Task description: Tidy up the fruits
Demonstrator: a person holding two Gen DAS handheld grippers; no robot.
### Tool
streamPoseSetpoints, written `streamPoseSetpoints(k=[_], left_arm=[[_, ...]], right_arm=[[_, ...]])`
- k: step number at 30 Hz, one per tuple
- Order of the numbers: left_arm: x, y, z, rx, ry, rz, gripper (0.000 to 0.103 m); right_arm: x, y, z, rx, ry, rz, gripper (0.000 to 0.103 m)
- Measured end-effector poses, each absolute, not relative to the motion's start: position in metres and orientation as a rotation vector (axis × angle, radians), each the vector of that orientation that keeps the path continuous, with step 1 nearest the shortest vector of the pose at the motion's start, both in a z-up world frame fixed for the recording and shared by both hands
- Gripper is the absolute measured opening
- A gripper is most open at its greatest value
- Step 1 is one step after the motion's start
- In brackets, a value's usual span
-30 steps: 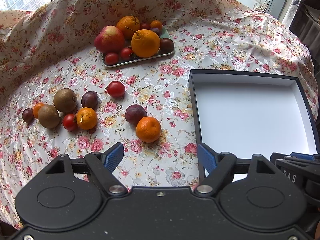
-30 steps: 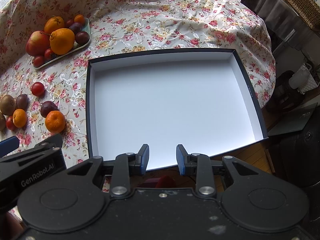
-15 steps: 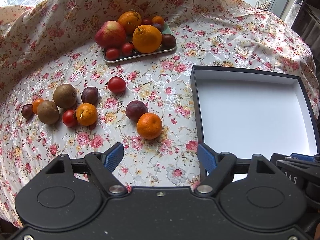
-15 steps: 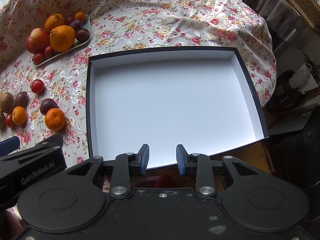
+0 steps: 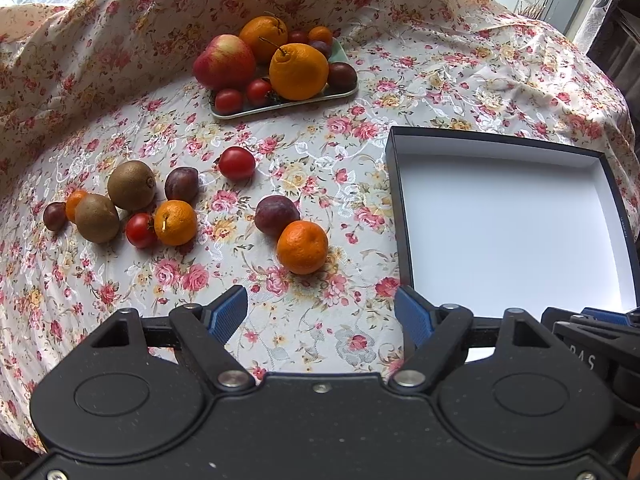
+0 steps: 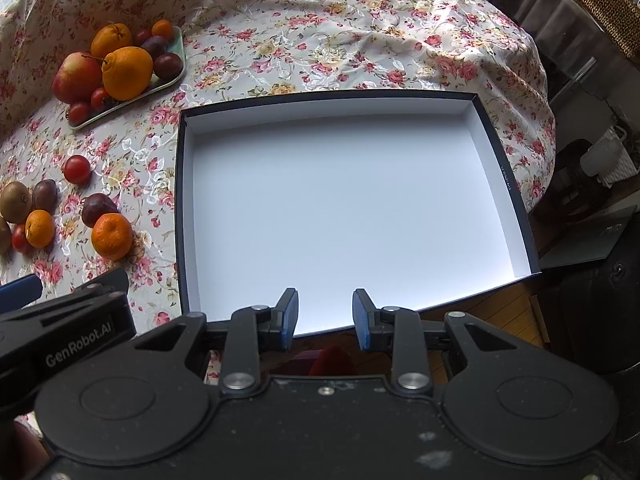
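While the box point(image 6: 340, 208) holds nothing, sorting has not begun; left gripper point(image 5: 320, 312) gapes empty, right gripper point(image 6: 325, 316) narrowly parted, empty. Next: grasp the nearest mandarin point(image 5: 302, 246).

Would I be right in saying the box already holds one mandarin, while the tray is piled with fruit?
Not quite: the box holds nothing, as the right wrist view shows. The nearest mandarin lies on the cloth beside it. The tray is indeed piled with fruit.
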State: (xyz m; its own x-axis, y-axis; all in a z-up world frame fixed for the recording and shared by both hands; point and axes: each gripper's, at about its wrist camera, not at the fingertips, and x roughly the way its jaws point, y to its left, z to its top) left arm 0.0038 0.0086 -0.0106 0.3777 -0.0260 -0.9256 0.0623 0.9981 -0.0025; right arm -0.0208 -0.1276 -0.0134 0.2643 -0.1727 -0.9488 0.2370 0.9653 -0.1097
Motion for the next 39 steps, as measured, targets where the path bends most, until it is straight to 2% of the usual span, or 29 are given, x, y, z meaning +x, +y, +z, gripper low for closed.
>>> streamPoseSetpoints(k=[18, 31, 39], left_arm=[[0.008, 0.039, -0.013, -0.02, 1.191, 0.025, 0.081], [0.013, 0.106, -0.017, -0.163, 1.213, 0.108, 0.081], [0.014, 0.158, -0.017, -0.159, 1.194, 0.239, 0.081]], right_arm=[[-0.017, -0.125, -0.014, 0.12, 1.305, -0.241, 0.031], [-0.008, -0.102, -0.014, 0.184, 1.311, -0.199, 0.031], [0.0, -0.065, -0.012, 0.165, 1.308, -0.116, 0.031]])
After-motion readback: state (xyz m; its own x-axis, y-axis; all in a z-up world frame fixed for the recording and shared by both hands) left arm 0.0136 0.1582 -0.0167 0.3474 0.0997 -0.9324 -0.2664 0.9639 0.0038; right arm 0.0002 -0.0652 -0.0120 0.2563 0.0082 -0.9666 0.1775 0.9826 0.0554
